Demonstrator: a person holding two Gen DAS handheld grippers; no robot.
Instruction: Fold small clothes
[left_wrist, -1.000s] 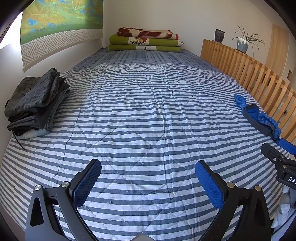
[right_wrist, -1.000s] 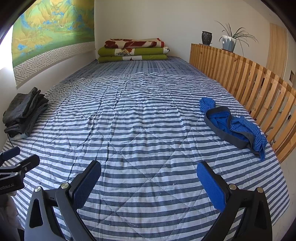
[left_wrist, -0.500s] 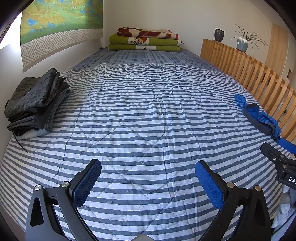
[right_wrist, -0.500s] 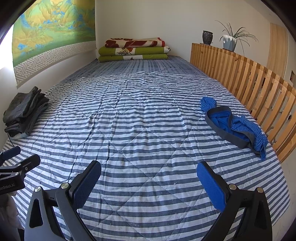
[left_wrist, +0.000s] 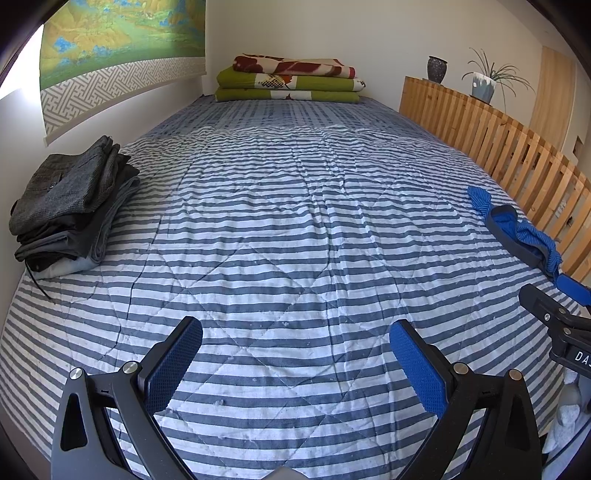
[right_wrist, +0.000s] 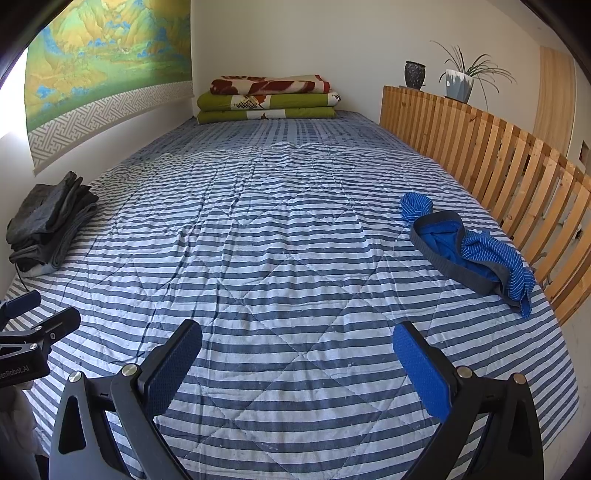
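1. At the far left, a pile of dark folded clothes lies by the wall; it looks finished, and I think it marks where a folded piece should go

2. The left gripper hovers low over the striped quilt, its jaws spread wide with nothing between the blue pads

3. The middle of the quilt is bare and flat, with only soft wrinkles; this is the best open room for spreading and folding

4. The right gripper has its jaws wide apart too and holds nothing

5. The blue garment lies crumpled on the right side of the bed, near the wooden slat rail and close to the quilt edge. It looks light, thin and limp, so it will sag and not keep a shape. The grey waistband seems thicker, so I judge it the surest place to pinch

6. The rail leaves little room on that side; I would pull the garment toward the centre before folding
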